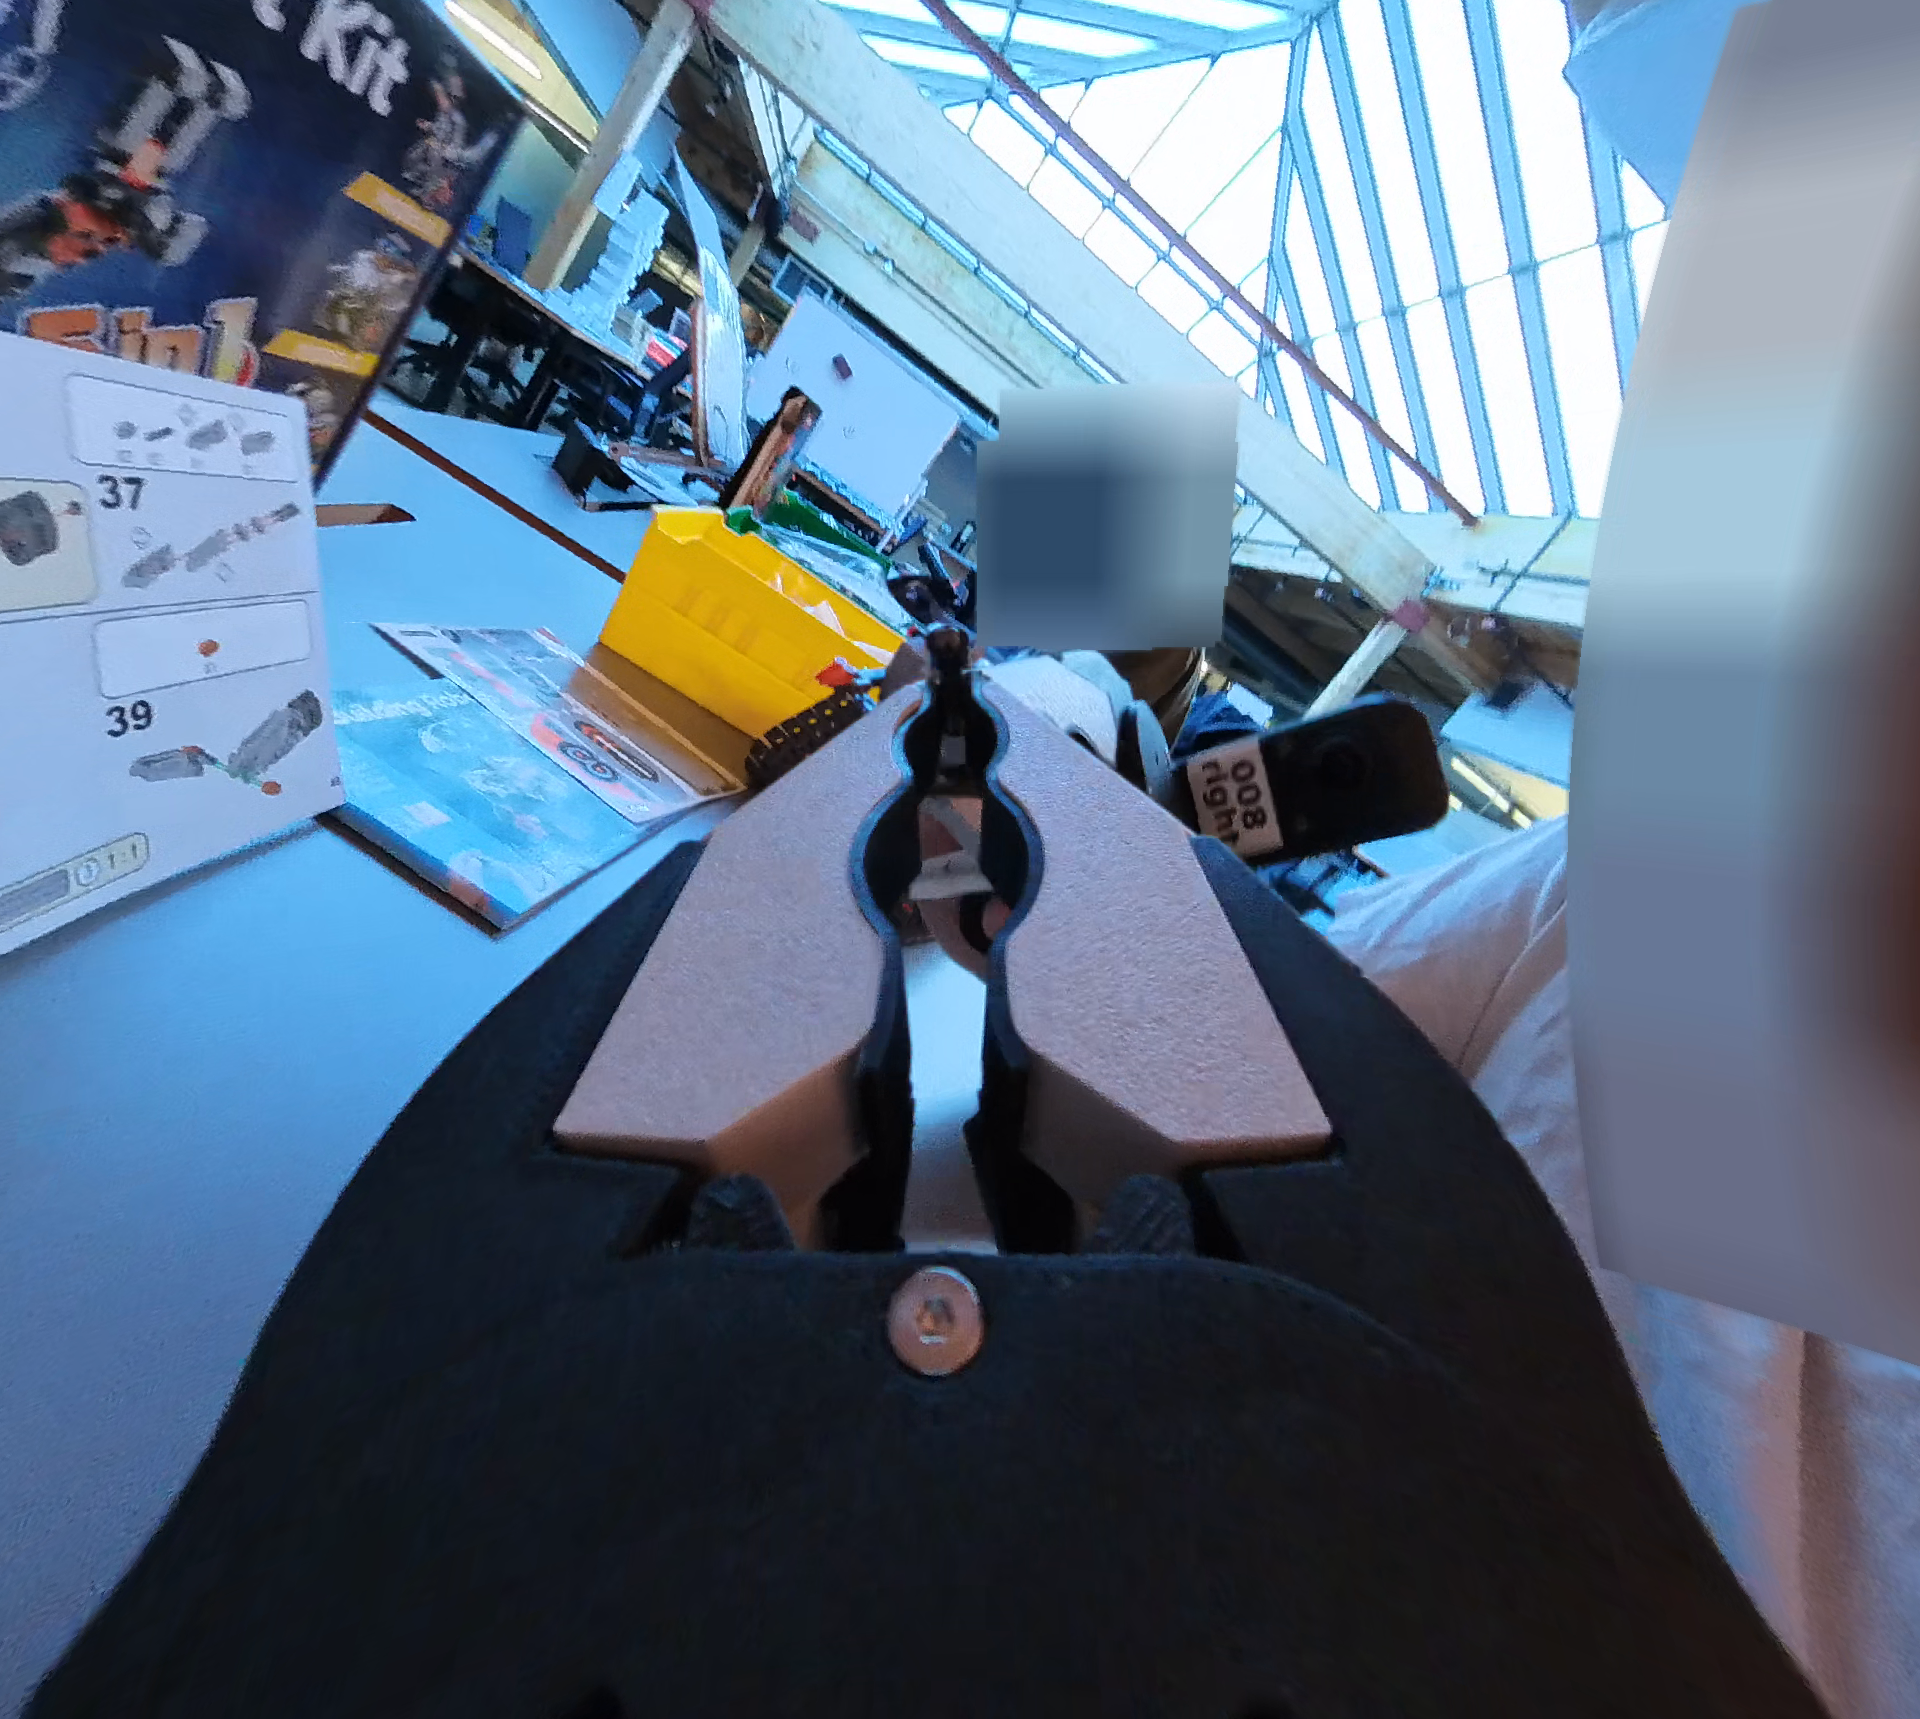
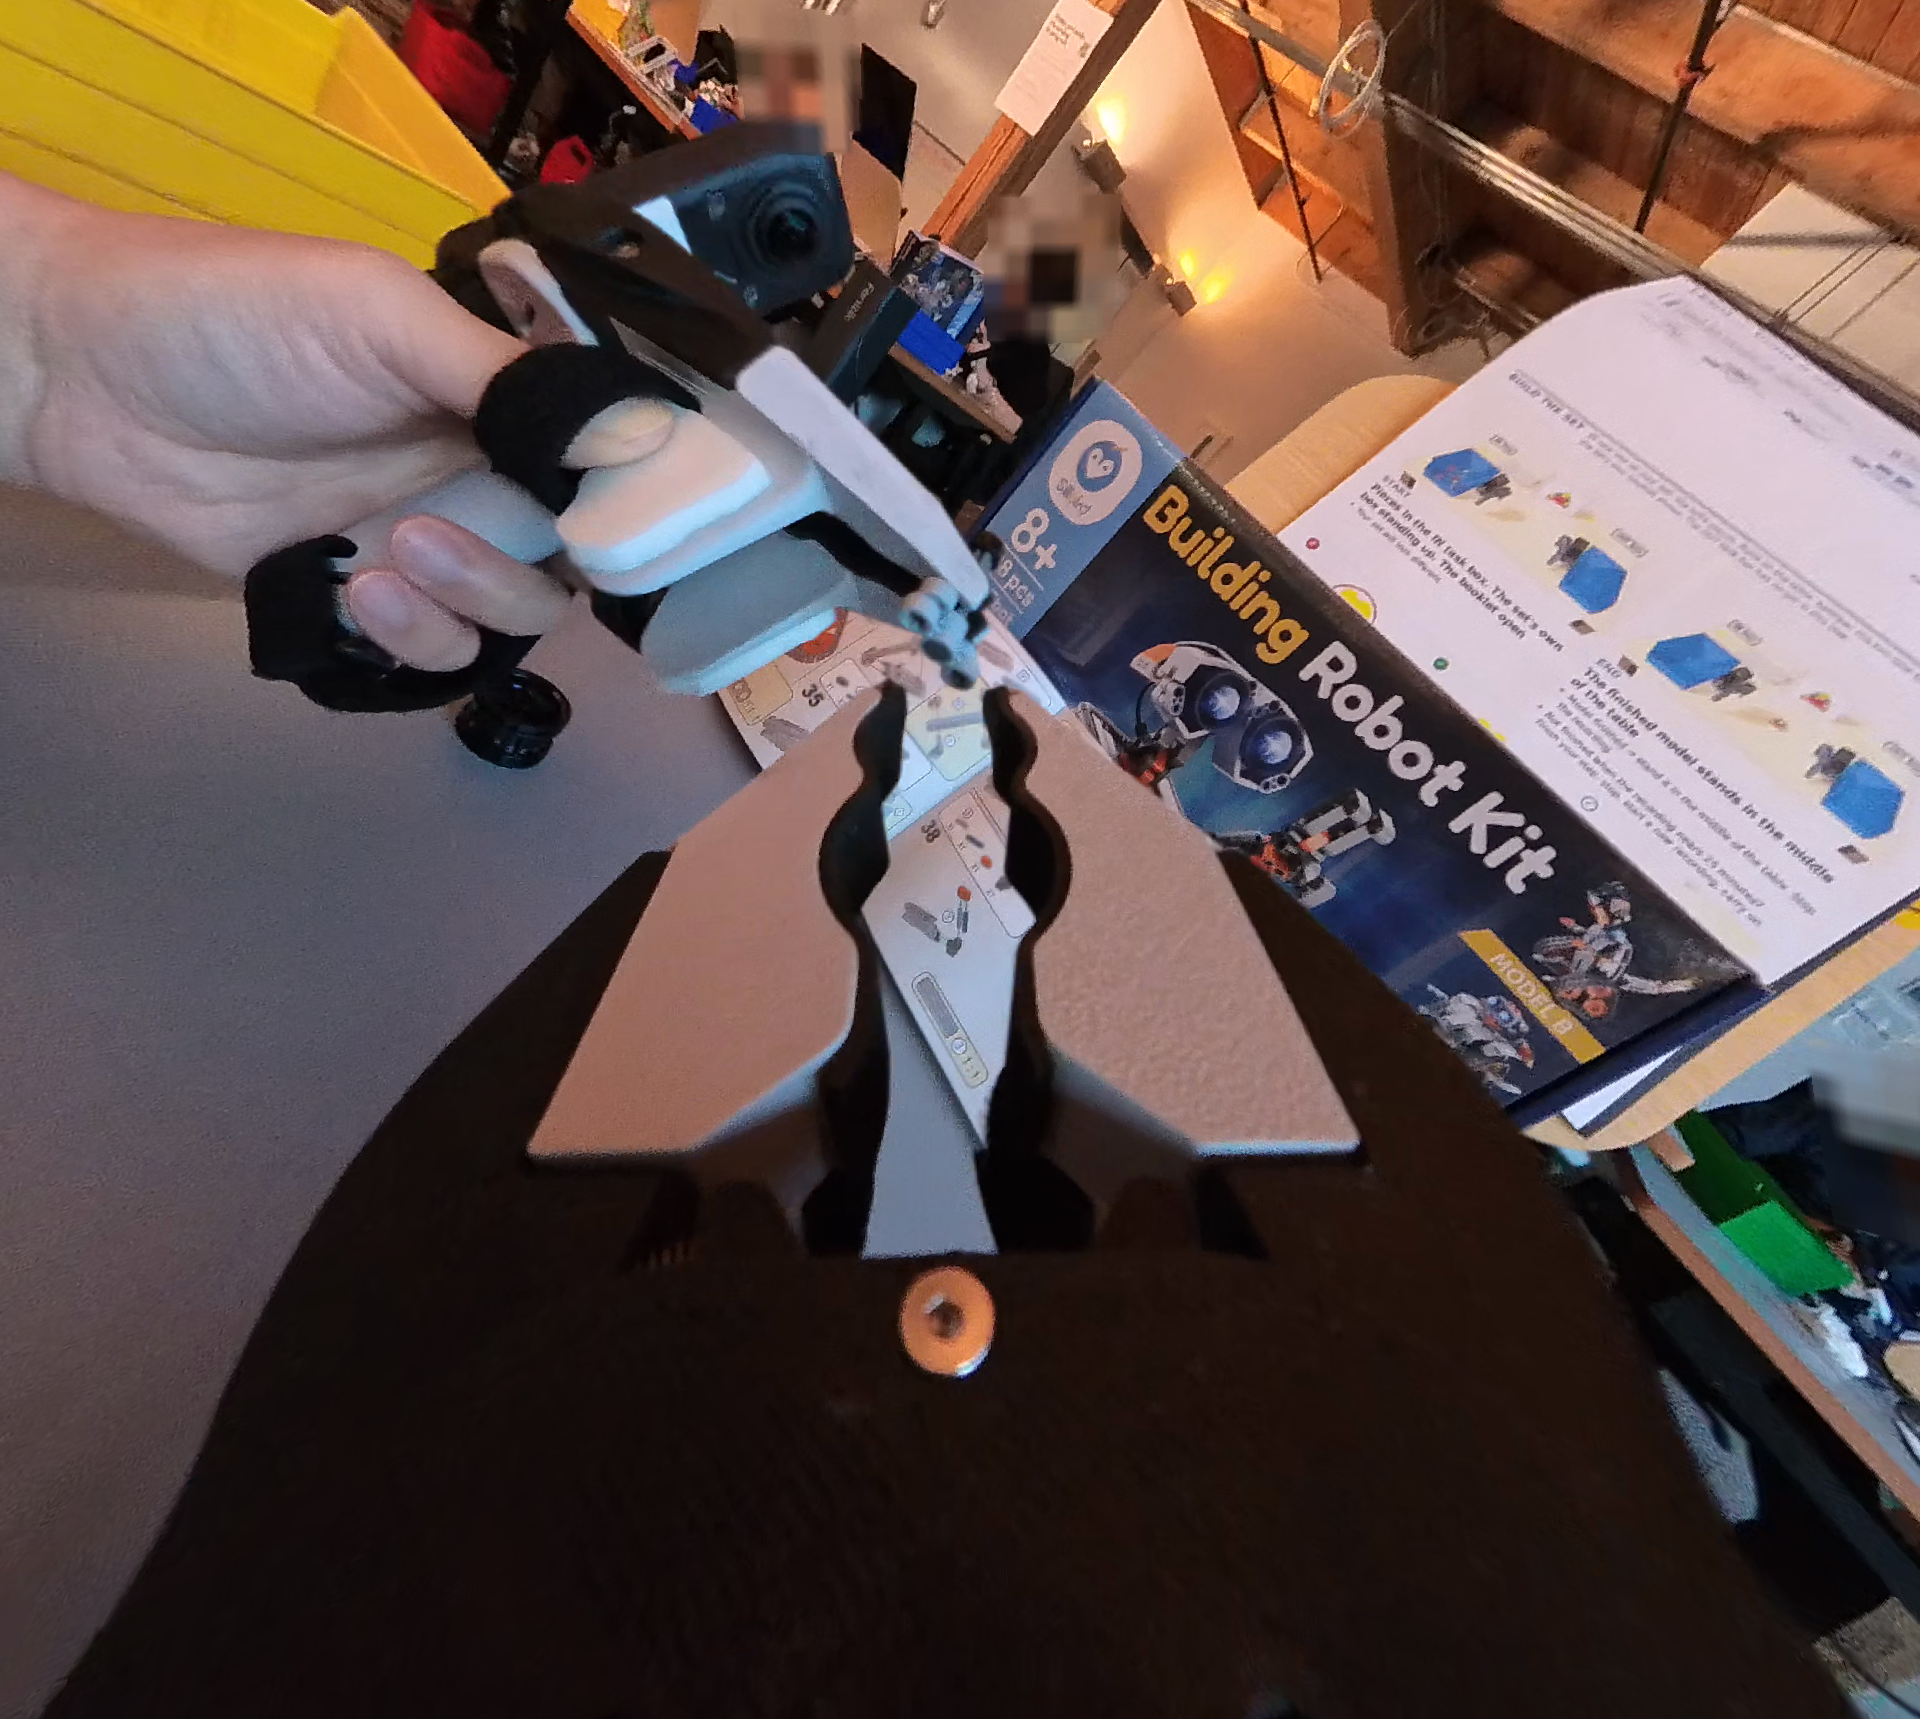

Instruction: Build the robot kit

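Observation:
My left gripper (image 1: 943, 682) is raised off the table and shut on a small grey building piece (image 1: 943, 646) with dark pins. In the right wrist view a hand holds this left gripper (image 2: 961, 604) at the upper left, with the grey piece (image 2: 935, 615) sticking out of its tips. My right gripper (image 2: 943, 698) is open by a narrow gap and empty, its tips just below that piece. It also shows in the left wrist view (image 1: 1132, 739), close behind the left tips. An open instruction booklet (image 2: 951, 921) lies under both grippers.
A dark blue kit box (image 2: 1351, 734) stands to the right with a printed sheet (image 2: 1662, 609) on it. A yellow bin (image 1: 717, 620) is on the white table (image 1: 208, 1098). A black wheel (image 2: 511, 719) and a black track piece (image 1: 810, 726) lie on it. My left and right fingertips are right by each other. Left tips and right tips are each some 20 cm from the black wheel (image 2: 511, 719).

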The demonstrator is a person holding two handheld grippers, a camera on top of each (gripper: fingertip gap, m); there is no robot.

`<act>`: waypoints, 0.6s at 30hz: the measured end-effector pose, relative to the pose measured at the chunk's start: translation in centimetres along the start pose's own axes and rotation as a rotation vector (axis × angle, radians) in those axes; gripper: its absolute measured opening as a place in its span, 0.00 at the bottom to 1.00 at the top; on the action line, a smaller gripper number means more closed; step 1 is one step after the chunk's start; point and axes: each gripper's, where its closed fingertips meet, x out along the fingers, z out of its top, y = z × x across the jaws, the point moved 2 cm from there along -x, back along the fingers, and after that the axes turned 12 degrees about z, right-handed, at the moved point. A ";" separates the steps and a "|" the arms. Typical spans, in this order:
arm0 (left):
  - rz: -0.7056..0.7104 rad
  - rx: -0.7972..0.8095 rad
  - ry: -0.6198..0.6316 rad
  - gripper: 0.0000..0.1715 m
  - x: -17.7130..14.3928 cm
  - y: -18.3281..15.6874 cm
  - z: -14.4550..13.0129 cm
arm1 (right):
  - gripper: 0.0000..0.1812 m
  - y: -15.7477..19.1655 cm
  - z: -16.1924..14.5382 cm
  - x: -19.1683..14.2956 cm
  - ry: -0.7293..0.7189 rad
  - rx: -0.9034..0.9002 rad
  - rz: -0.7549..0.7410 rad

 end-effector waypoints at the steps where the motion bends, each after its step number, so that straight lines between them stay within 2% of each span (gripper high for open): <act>1: -0.003 -0.025 -0.015 0.00 -0.1 0.1 0.2 | 0.09 0.1 0.0 0.0 0.006 -0.014 -0.007; 8: -0.001 -0.105 -0.012 0.00 0.7 0.2 -0.3 | 0.09 -0.1 0.5 -0.1 0.031 -0.130 -0.094; 11: -0.015 -0.131 -0.007 0.00 1.0 -0.1 -0.5 | 0.05 -0.2 0.5 -0.3 0.041 -0.168 -0.109; 14: -0.034 -0.163 -0.020 0.00 1.1 -0.2 -0.4 | 0.05 -0.2 0.7 -0.4 0.038 -0.203 -0.132; 18: -0.032 -0.181 -0.016 0.00 1.3 -0.2 -0.6 | 0.05 -0.3 0.7 -0.4 0.033 -0.188 -0.139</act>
